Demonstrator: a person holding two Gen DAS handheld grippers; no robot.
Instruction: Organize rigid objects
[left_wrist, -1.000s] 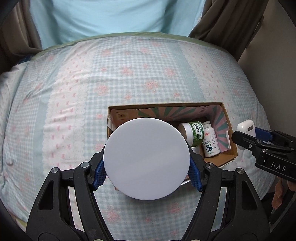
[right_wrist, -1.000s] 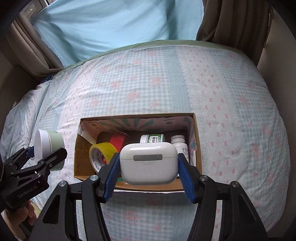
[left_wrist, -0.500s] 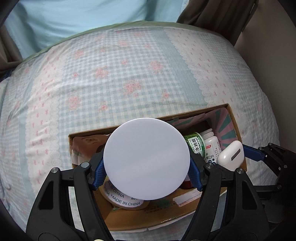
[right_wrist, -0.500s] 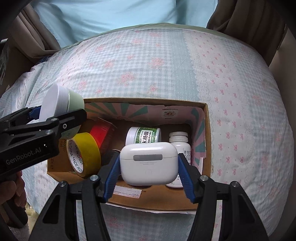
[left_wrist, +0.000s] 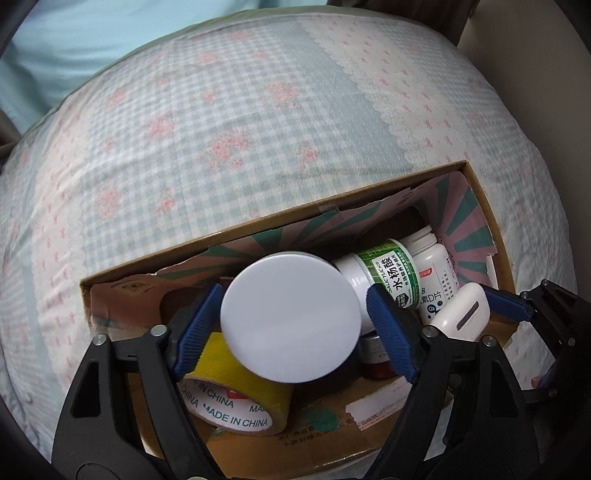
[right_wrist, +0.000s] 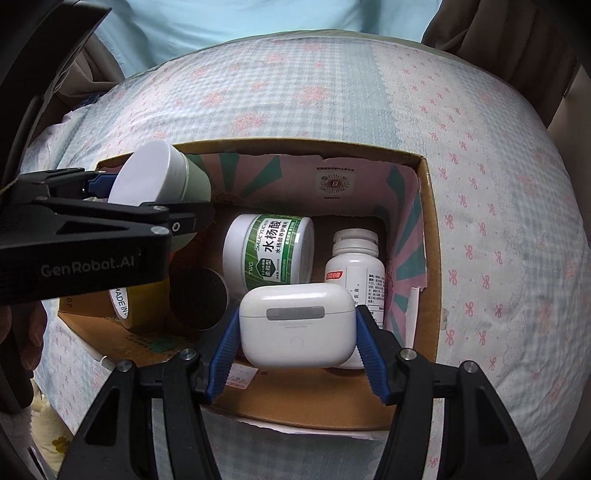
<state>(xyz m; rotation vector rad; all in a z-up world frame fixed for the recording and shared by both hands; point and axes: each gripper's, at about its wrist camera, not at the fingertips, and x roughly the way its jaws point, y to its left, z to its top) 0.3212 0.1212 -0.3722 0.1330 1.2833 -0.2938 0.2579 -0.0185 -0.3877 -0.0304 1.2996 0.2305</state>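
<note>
A: What do we have on our left?
B: Our left gripper (left_wrist: 291, 325) stands parted around the white-lidded jar (left_wrist: 291, 319), its pads clear of the lid, above the yellow tape roll (left_wrist: 236, 398) in the cardboard box (left_wrist: 484, 218).
A: And rightward?
B: Our right gripper (right_wrist: 297, 328) is clamped on the white earbud case (right_wrist: 297, 325), just ahead of it the green-labelled tub (right_wrist: 271, 254) and white pill bottle (right_wrist: 354, 266).

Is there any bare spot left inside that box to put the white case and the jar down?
Little. The cardboard box shows bare floor only along its near wall, in front of the yellow tape roll. The right end is crowded by the green-label tub and pill bottle. The bedspread beyond is open.
</note>
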